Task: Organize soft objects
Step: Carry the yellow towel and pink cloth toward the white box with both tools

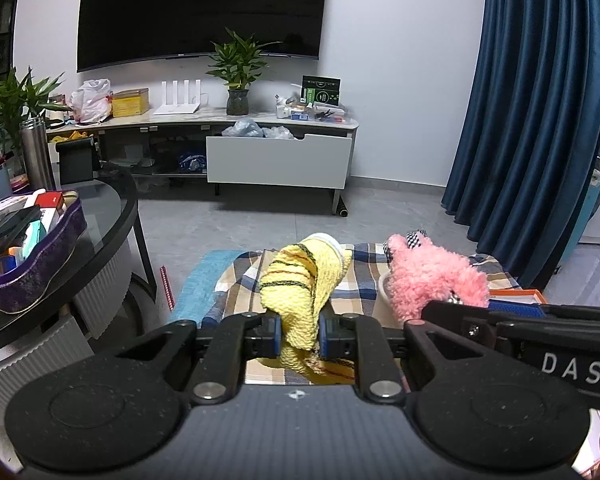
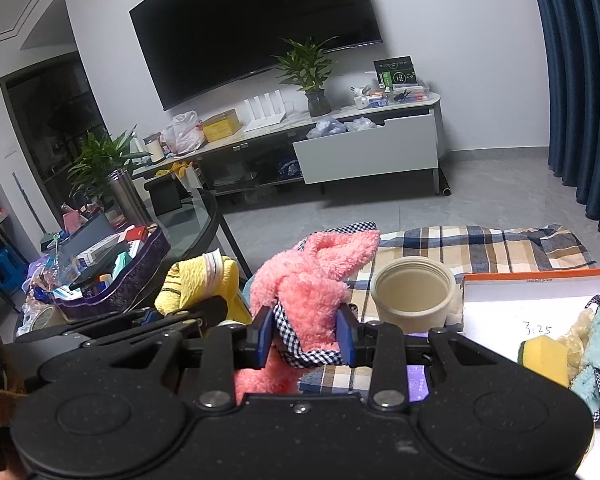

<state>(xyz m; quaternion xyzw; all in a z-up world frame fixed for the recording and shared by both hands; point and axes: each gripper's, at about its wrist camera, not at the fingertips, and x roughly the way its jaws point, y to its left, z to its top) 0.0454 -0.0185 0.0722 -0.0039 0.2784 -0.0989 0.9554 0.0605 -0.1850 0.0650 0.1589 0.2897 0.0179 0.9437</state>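
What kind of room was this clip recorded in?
Most likely a home living room: a large dark wall-mounted television hangs above a low white media cabinet with a potted green plant on it, and floor-length dark blue curtains hang at the right.

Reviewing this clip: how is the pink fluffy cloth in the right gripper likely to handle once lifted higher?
Probably floppy: the pink fluffy cloth bunches and folds over the right gripper and droops below its fingers. Likely light, being just plush fabric. Slipping seems unlikely, since the pile is squeezed between the pads.
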